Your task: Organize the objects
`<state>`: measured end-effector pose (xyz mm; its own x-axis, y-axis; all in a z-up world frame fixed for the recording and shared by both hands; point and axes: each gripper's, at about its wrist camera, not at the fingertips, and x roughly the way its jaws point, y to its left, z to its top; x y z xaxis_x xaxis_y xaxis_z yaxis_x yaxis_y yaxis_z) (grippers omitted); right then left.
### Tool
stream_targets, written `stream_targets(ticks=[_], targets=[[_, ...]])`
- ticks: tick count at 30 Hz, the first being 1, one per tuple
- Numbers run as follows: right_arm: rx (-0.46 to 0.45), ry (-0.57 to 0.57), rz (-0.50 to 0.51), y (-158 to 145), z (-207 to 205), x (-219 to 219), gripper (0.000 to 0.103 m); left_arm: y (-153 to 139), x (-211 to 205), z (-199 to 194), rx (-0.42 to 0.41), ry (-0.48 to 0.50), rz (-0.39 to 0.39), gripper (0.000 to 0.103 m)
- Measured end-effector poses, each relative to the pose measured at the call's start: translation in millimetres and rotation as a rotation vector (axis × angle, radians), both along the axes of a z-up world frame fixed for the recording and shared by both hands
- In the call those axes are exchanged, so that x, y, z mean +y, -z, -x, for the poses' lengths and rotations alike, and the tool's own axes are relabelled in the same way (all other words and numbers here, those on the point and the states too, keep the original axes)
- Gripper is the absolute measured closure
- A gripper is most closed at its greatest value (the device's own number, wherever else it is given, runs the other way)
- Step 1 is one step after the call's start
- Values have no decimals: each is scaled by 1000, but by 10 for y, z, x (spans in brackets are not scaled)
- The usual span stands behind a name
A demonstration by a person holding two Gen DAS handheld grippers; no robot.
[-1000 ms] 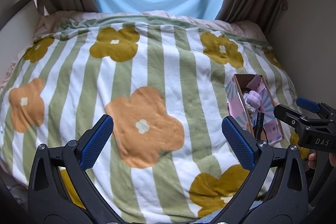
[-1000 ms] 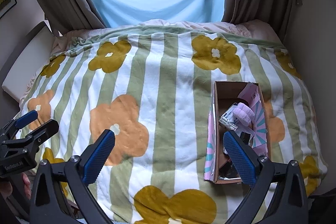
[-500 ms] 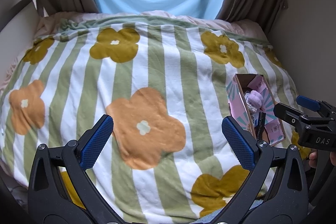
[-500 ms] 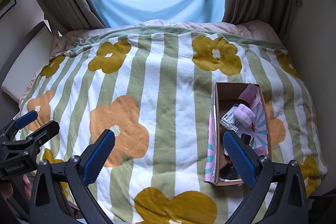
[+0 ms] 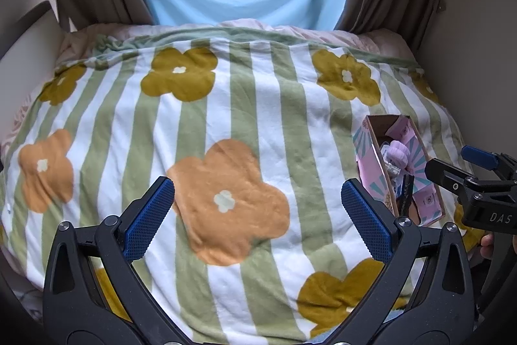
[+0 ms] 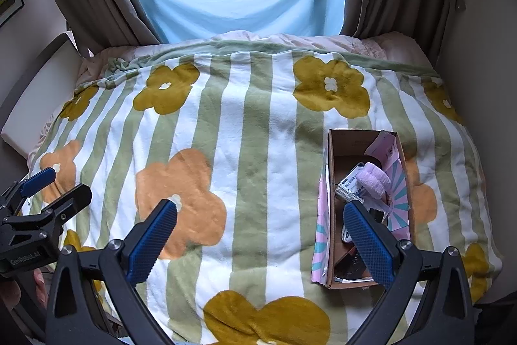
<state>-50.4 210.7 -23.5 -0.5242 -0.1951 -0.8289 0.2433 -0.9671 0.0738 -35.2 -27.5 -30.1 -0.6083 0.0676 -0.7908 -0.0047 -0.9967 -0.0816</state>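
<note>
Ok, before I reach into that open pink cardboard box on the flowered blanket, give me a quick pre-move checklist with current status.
1. Right gripper open and holding nothing: ok.
2. Left gripper open and holding nothing: ok.
3. Pink patterned cardboard box open at the top, resting on the green-striped flowered blanket: ok.
4. Lilac fluffy roll lying on top of the contents, uncovered: ok.
5. White printed packet beside the roll, partly under it: ok to see; whether it lifts freely, cannot tell.
6. Dark items at the near end of the box identified: cannot tell, the right gripper's finger hides part of them.
</note>
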Motion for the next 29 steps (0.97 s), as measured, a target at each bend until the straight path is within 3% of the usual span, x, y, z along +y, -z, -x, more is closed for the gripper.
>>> stream_targets(ticks=[16,29], targets=[[4,3,-1,-10,24,22,0,-66,9,-3,28,-10,-22,0],[4,5,1,-14,51,75,0,-192,18,-89,93,-64,55,0]])
